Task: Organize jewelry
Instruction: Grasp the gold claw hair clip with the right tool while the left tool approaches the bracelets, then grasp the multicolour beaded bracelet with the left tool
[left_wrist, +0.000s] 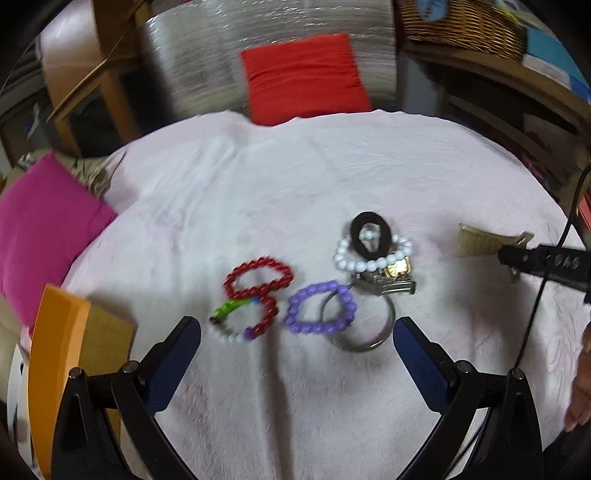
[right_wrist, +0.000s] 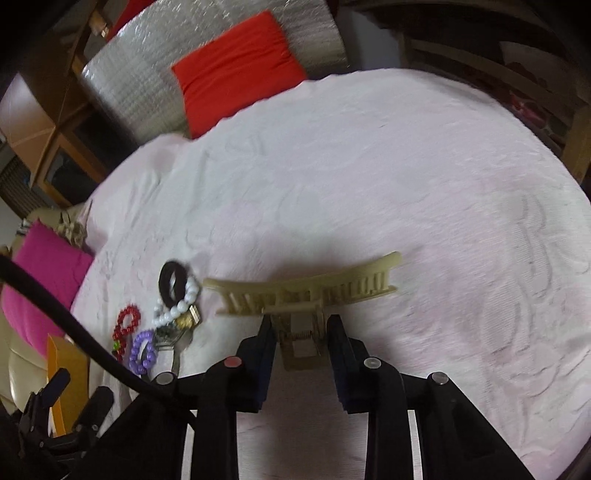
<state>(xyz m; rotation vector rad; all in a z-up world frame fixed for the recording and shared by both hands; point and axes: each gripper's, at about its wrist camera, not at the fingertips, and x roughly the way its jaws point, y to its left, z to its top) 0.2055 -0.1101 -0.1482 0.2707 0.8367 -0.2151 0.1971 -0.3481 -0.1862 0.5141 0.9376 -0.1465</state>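
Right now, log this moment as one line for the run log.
left gripper: open, above purple bead bracelet | right gripper: shut on beige hair claw clip | white cloth: jewelry clustered

pale cloth-covered surface, bracelets, watch

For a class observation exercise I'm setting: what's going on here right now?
A person is sorting jewelry on a pale pink cloth. The right gripper is shut on a beige claw hair clip, clear of the pile. The left gripper is open above the purple bead bracelet, the red bead bracelet and a metal bangle. A white bead bracelet, black hair tie and wristwatch lie piled together.
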